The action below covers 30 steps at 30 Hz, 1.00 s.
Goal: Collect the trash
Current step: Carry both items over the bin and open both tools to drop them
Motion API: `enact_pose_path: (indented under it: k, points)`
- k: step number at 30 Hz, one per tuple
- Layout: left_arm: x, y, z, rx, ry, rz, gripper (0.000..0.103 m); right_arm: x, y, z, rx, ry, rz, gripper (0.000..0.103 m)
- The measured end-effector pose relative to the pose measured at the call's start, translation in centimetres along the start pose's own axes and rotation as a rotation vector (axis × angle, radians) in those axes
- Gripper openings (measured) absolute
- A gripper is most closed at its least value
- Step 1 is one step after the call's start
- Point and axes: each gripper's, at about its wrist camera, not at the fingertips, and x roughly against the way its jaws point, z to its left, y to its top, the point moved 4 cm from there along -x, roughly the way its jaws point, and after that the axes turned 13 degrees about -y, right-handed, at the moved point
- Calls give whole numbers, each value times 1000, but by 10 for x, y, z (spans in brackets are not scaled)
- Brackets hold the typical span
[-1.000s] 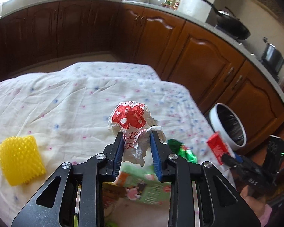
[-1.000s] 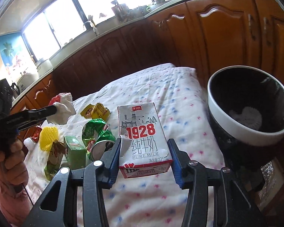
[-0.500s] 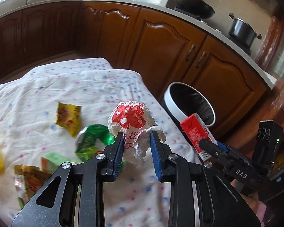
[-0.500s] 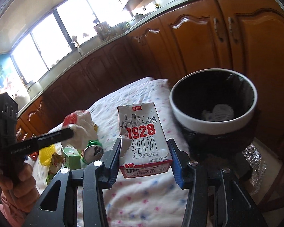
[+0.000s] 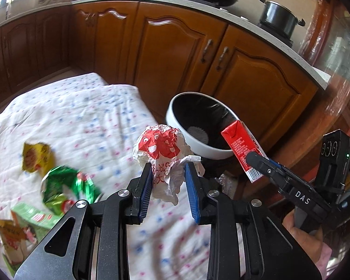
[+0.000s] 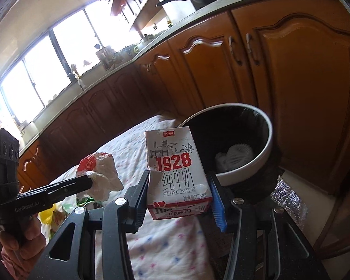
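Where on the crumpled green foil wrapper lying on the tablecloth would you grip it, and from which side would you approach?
Grip the green foil wrapper on its raised crumpled ridge, coming from above with the fingers straddling the fold. It lies loose and fairly flat on the tablecloth, so a side approach would probably slide it; other trash crowds its near edge.

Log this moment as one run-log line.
left tongs: shut on crumpled wrapper | right tongs: shut on milk carton | both near bin | not dropped

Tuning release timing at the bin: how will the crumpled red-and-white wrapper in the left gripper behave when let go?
The crumpled wrapper looks like thin creased paper, so probably very light and floppy. Its loose tail hangs between the left gripper fingers and may cling or snag. It would likely flutter rather than drop straight into the bin.
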Motion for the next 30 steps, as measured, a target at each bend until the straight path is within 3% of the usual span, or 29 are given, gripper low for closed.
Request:
enact_pose_path:
  k: [18, 30]
  points:
    - [-62, 43, -43, -88, -29, 48, 26, -19, 30, -46, -55, -73, -8, 48]
    - [-113, 62, -45, -107, -4, 107, 26, -53, 41, -49, 1, -121, 52, 48]
